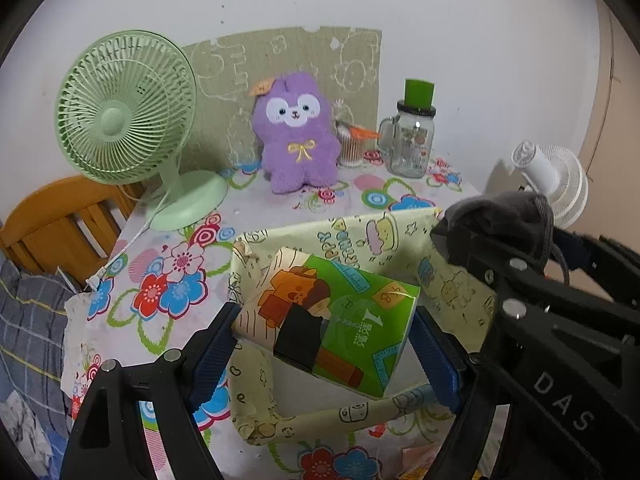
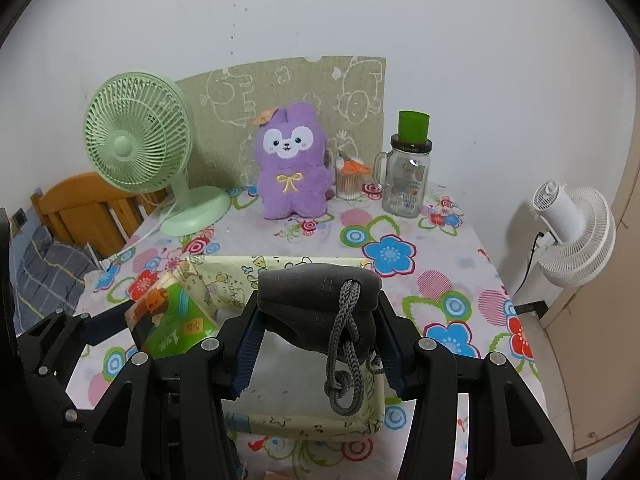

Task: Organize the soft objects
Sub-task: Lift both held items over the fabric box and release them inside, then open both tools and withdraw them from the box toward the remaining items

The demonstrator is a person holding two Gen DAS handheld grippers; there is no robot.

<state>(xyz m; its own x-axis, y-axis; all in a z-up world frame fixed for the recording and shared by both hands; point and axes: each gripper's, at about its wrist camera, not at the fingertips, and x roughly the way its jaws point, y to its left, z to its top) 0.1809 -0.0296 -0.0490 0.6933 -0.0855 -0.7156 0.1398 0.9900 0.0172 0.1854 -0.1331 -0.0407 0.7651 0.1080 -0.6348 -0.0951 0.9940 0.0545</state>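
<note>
My left gripper (image 1: pixel 324 344) is shut on a green tissue pack (image 1: pixel 340 324) with cartoon print, held tilted over the pale yellow fabric basket (image 1: pixel 360 232). My right gripper (image 2: pixel 318 344) is shut on a dark grey soft pouch (image 2: pixel 316 296) with a braided grey cord (image 2: pixel 344 344), held above the same basket (image 2: pixel 312 424). The right gripper with the pouch (image 1: pixel 504 220) also shows at the right of the left wrist view. The tissue pack (image 2: pixel 176 320) shows at the left of the right wrist view. A purple plush toy (image 1: pixel 296 136) (image 2: pixel 290 164) sits upright at the back of the table.
A green desk fan (image 1: pixel 128 112) stands back left with its cord on the floral tablecloth (image 1: pixel 172 280). A glass jar with a green cup (image 1: pixel 414 140) and a cotton swab holder (image 1: pixel 352 148) stand back right. A white fan (image 2: pixel 576 232) is off the right edge. A wooden chair (image 1: pixel 60 224) is at left.
</note>
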